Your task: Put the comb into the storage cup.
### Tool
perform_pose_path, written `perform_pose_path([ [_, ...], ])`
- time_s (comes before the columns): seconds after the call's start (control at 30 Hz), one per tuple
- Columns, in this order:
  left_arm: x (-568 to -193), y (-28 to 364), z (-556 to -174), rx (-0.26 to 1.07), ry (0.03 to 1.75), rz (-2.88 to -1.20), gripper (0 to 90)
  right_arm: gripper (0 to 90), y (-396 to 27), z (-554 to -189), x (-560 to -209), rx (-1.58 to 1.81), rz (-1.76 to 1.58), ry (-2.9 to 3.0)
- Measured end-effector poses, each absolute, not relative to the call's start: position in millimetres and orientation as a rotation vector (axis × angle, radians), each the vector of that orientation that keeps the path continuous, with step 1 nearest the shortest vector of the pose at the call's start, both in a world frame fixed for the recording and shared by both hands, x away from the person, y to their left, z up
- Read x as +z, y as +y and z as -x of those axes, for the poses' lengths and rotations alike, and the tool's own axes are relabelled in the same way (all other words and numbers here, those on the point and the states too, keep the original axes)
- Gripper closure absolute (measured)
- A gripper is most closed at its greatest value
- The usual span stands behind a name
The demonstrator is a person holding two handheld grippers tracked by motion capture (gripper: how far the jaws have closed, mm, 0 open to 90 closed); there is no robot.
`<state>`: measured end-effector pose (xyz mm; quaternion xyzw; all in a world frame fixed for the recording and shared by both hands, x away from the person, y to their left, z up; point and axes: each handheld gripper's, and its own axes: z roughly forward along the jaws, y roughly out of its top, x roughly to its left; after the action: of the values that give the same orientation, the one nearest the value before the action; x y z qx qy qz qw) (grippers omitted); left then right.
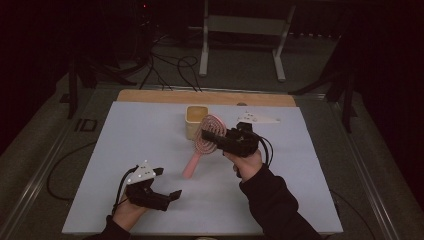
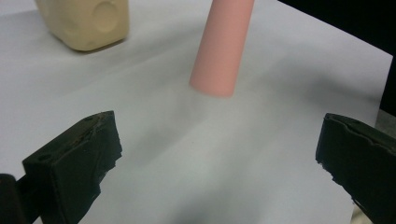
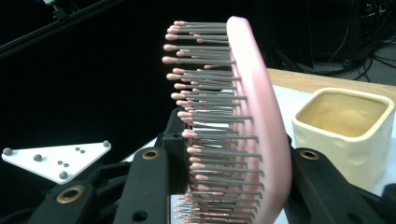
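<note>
The right gripper (image 1: pixel 216 137) grips the head of a pink brush (image 1: pixel 204 142), jaws closed across it, one on the bristle face and one on the smooth back; the brush hangs tilted over the white sheet (image 1: pixel 145 130), head up beside the cup (image 1: pixel 194 120), handle slanting down toward the person and toward the left gripper (image 1: pixel 167 187); the long axis thus runs from the cup's side down to a handle tip near the middle of the sheet. The left gripper rests low near the front edge, jaws spread wide and empty, facing the handle tip; it is the nearer of the two to the free end, so any handover, judged from this layout alone, would turn on the handle lying ahead of and between its jaws. In the left gripper view the handle (image 2: pixel 223 44) descends as a smooth pink cylinder whose end stands just above the sheet, apart from both jaws, with the cup (image 2: pixel 84 21) beyond at upper left; whether the tip touches the sheet cannot be told. The right gripper view shows what the high view blurs: the bristles (image 3: pixel 205 121) project sideways in rows, the brush (image 3: pixel 264 135) is seen edge-on between the jaws, and the cup (image 3: pixel 348 135) is open and empty just behind it.
</note>
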<state>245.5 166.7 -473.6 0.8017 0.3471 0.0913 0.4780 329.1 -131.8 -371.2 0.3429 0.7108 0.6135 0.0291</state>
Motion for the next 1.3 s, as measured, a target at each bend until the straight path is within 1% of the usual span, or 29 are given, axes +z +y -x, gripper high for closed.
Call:
perform_pose_path([
  [0.3,-478.1,185.6,-236.7,0.272,0.901,-1.949,0.2,63.8,-133.8,-333.0,-361.4,1.886,-1.026,2.168],
  [0.4,-479.5,191.2,-233.5,0.267,0.914,-1.950,0.2,63.8,-135.4,-334.6,-358.4,1.887,-1.025,2.159],
  [0.63,-482.8,200.5,-224.7,0.289,0.911,-1.952,0.2,63.8,-138.0,-339.5,-350.8,1.882,-1.014,2.140],
  [0.73,-483.9,205.7,-220.3,0.322,0.911,-1.938,0.2,63.8,-139.2,-340.8,-347.2,1.881,-1.009,2.127],
  [0.9,-487.4,214.2,-216.4,0.324,0.934,-1.908,0.2,63.8,-141.0,-344.7,-339.6,1.878,-1.001,2.104],
  [1.3,-492.4,216.4,-212.7,0.345,0.935,-1.916,0.2,63.9,-139.3,-355.4,-319.8,1.869,-0.972,2.066],
])
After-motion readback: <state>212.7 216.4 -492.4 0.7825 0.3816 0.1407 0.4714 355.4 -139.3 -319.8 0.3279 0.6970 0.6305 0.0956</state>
